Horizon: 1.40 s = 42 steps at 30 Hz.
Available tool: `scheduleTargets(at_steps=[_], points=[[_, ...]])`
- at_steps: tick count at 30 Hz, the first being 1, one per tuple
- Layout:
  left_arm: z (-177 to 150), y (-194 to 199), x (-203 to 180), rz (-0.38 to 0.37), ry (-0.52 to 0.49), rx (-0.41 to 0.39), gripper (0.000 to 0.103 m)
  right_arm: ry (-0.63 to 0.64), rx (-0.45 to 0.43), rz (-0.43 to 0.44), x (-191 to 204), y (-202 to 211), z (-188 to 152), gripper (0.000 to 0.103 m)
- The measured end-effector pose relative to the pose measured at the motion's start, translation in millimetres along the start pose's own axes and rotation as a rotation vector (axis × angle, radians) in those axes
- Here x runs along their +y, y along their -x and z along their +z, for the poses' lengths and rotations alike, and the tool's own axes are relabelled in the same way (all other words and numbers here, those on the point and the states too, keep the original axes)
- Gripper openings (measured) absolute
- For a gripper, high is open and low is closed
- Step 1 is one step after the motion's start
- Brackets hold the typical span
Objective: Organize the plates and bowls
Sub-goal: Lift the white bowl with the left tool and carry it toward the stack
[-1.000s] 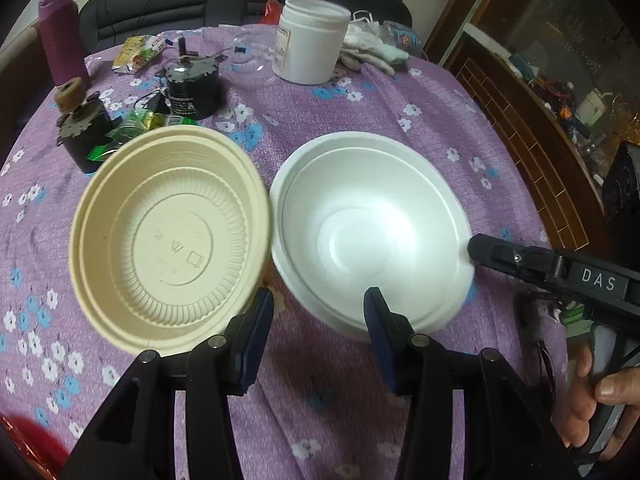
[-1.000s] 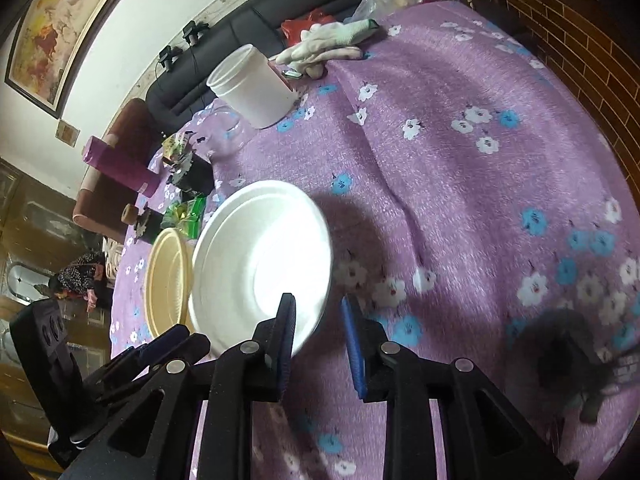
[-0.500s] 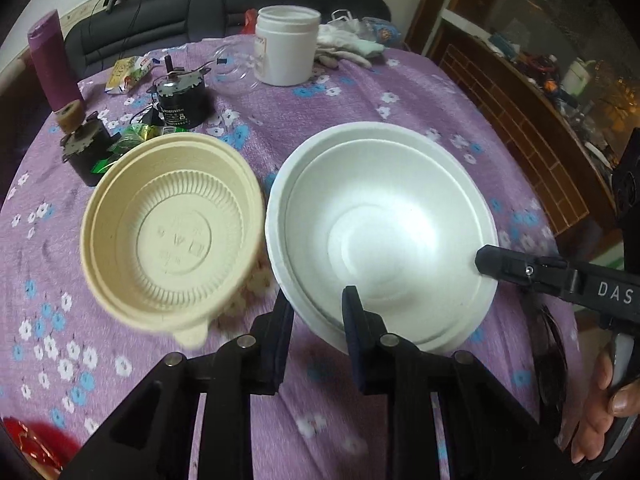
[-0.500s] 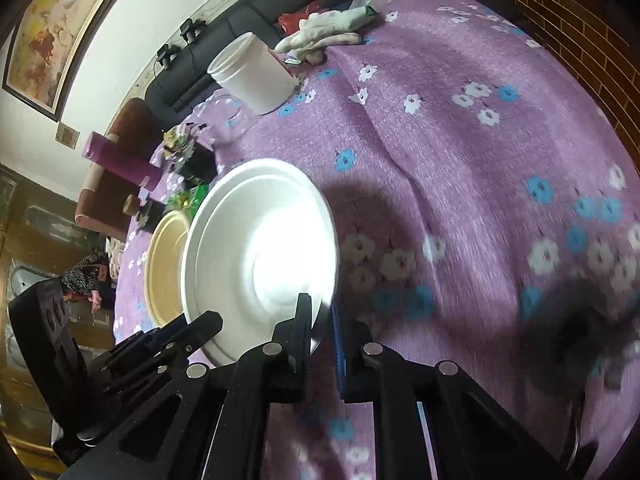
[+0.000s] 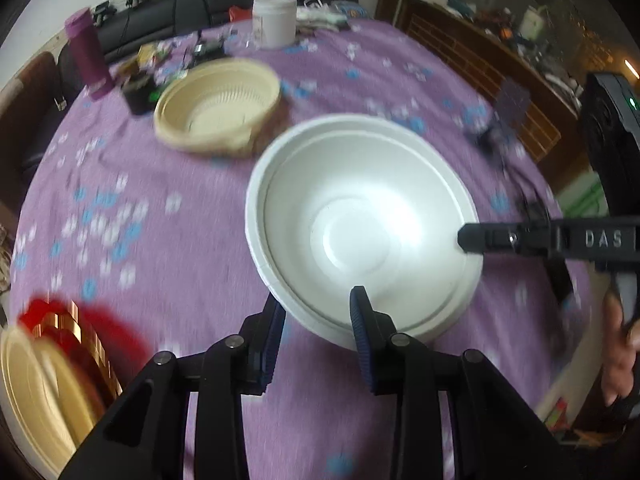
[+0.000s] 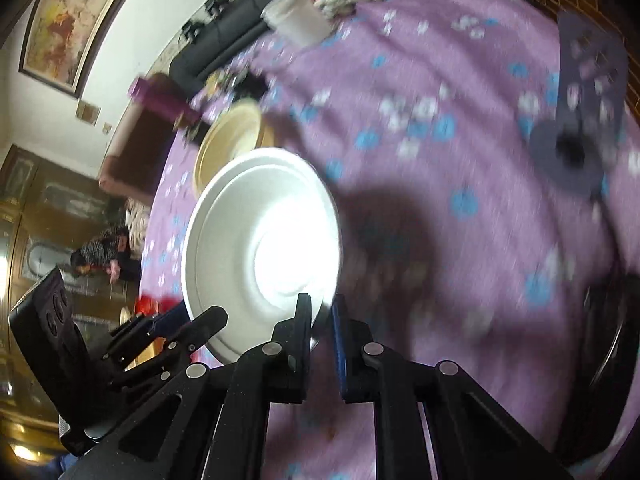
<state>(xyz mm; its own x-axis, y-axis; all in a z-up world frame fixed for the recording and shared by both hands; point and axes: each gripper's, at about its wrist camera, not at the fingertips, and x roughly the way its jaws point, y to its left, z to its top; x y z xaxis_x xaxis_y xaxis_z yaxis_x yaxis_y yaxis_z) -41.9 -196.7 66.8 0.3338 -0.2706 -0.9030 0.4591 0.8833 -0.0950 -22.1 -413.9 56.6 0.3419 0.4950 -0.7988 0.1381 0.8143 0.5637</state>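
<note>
Left wrist view shows your white bowl (image 5: 362,232) in the middle, lifted above the purple flowered tablecloth (image 5: 160,240). Your left gripper (image 5: 318,318) has the near rim of the bowl between its two blue pads. Its jaws have just been opening a bit, and the rim sits in a wide gap, so you cannot tell if the pads press on it. Your right gripper (image 5: 464,238) comes in from the right side and pinches the bowl's far right rim, with your hand (image 5: 618,356) behind it.

In the right wrist view, the right gripper (image 6: 322,312) is nearly closed, its pads tight on the thin edge of the white bowl (image 6: 260,248). The bowl's dark shadow lies on the tablecloth (image 6: 440,160) beside it.

Farther back, a tan bowl (image 5: 218,106) sits on the cloth, well apart from the white one. Behind it stand a white jar (image 5: 275,20) and a purple bottle (image 5: 86,54). Another tan dish (image 5: 36,396) shows at the bottom left, blurred, beside something red.
</note>
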Motion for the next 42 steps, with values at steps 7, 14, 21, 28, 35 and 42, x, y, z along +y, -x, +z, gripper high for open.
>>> scheduleTargets(at_steps=[7,14,21,28,35,42], points=[[-53,8,15,-0.026,0.016,0.061,0.032,0.035,0.09,-0.015,20,-24,-61,0.013],[-62,11,22,0.009,-0.006,0.051,0.049,0.078,0.052,-0.079,31,-30,-73,0.016],[-48,12,37,0.042,0.027,-0.01,0.056,0.088,0.005,-0.096,31,-23,-73,0.025],[-36,1,39,0.095,0.005,-0.056,0.02,0.136,-0.025,-0.119,37,-27,-71,0.014],[-29,18,30,0.142,-0.038,-0.106,0.02,0.183,-0.046,-0.12,49,-22,-69,0.013],[-28,33,34,0.152,-0.018,-0.131,0.02,0.194,-0.068,-0.091,58,-15,-62,0.013]])
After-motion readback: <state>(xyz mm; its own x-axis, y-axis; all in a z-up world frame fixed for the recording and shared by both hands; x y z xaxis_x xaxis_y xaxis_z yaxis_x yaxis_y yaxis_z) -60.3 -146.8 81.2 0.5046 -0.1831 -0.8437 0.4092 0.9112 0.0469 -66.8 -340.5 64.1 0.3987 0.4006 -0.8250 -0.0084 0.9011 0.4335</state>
